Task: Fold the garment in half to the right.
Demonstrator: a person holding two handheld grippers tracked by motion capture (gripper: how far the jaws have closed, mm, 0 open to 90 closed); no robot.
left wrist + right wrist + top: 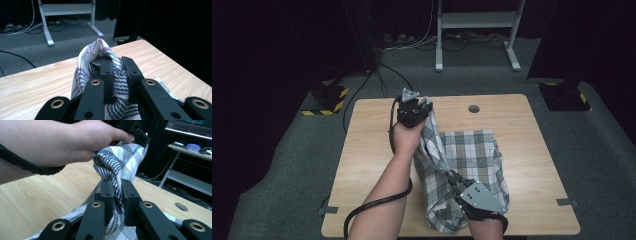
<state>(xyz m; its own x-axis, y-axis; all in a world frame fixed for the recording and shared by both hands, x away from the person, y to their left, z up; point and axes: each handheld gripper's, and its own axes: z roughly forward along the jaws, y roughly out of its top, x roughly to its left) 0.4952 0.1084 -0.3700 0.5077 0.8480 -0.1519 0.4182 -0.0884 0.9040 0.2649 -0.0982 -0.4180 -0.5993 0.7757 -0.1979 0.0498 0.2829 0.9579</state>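
A plaid cloth (472, 155) in grey, white and green lies crumpled on the wooden table (362, 150), right of centre. My left gripper (422, 105) is at the far middle of the table, shut on one corner of the cloth (100, 53), which bulges above its jaws. My right gripper (452, 176) is near the front edge, shut on a bunched edge of the cloth (117, 170). The fabric runs taut from one gripper to the other. In the right gripper view the hand (82, 140) that holds the left gripper is just above the cloth.
A round cable hole (473, 108) sits in the table's far side. A white desk frame (474, 30) and cables stand on the carpet behind. Black boxes with yellow striped edges (329, 97) flank the table. Bare wood lies at the left.
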